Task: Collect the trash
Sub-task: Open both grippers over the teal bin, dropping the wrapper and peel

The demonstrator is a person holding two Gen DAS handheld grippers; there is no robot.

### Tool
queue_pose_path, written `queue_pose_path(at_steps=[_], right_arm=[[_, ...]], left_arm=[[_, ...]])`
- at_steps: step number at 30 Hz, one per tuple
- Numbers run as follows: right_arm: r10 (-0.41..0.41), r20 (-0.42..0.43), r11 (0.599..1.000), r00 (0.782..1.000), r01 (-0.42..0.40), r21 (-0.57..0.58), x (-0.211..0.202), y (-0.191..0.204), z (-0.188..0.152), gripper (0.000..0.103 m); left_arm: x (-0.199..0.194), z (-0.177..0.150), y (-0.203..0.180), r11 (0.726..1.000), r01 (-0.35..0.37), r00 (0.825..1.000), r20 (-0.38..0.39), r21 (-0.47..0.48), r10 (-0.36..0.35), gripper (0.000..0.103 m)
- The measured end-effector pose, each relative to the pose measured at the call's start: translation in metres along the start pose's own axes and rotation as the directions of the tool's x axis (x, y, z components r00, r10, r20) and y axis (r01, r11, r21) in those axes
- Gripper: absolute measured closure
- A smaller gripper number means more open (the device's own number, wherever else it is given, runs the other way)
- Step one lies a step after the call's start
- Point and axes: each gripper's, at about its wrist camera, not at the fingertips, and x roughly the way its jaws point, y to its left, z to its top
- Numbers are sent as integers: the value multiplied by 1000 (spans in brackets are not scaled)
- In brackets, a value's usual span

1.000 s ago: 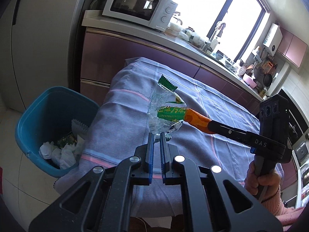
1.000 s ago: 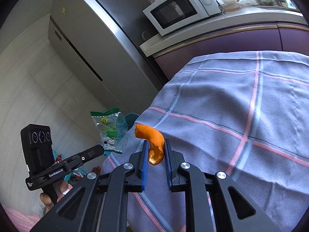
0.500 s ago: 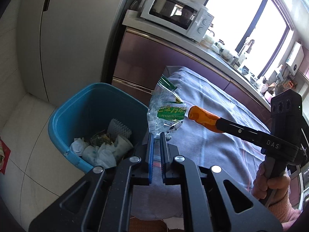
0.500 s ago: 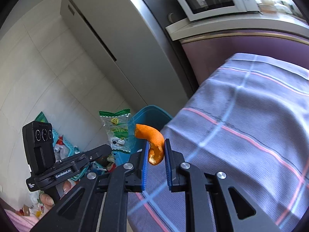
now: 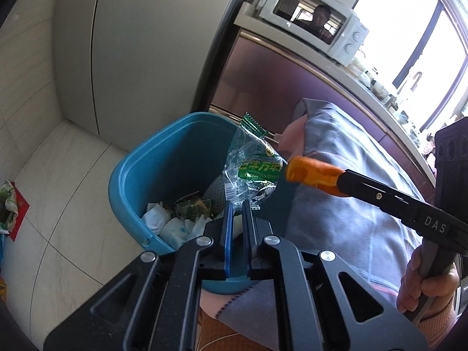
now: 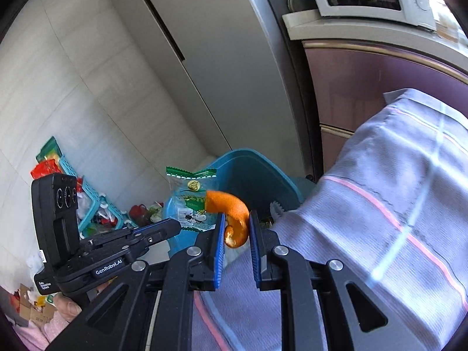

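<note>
The left hand-held gripper (image 5: pixel 237 204) is clenched on the lower edge of a clear plastic wrapper (image 5: pixel 253 169) with green print and a green serrated top, which stands upright from the blue pads. In the left wrist view the wrapper hangs over the open mouth of a blue trash bin (image 5: pixel 131 175) that sits on the tiled floor beside the cloth-covered tabletop (image 5: pixel 351 219). Inside the bin lie crumpled white tissues (image 5: pixel 163 219) and some dark green scraps. The right hand-held gripper (image 6: pixel 236 219) is closed on a curled piece of orange peel (image 6: pixel 234 216), gripped between its blue pads with the upper end arching out to the left. Seen from the left wrist camera, the peel (image 5: pixel 313 174) sits at the tip of the right tool just beside the wrapper, at the bin's rim near the tabletop's edge. From the right wrist camera the wrapper (image 6: pixel 190 201) appears just left of the peel, with the bin (image 6: pixel 263 175) behind both. The cloth (image 6: pixel 395 204) is grey-lilac with pink and pale blue stripes. A hand (image 5: pixel 424 286) in a pink sleeve holds the right tool's handle. A white microwave (image 5: pixel 316 38) stands on the purple-fronted counter behind, next to a tall grey refrigerator (image 5: pixel 131 44).
</note>
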Motion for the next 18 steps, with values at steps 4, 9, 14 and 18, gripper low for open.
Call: queue_pose_path(at_steps=[4,9,14,18], right_arm=[[-10,-39,1000,999,9,-7,20,7,5,85],[-8,-58,1000,998,8,-1,34,11,2,84],[0,-29,1000,1000,0,20,26,4,0,78],[13,12,999,1000,-13,35,10,-3,-2,73]], left_arm=[[17,3,8,1000,-15,1000,-24,-19,14,96],[39,1,13,999,-17,999,-52,-40,15,84],[50,-6,15,998,-8,998,-66,-56,4,82],[39,-10,9,999,9,1000,-27,-36,-10,72]])
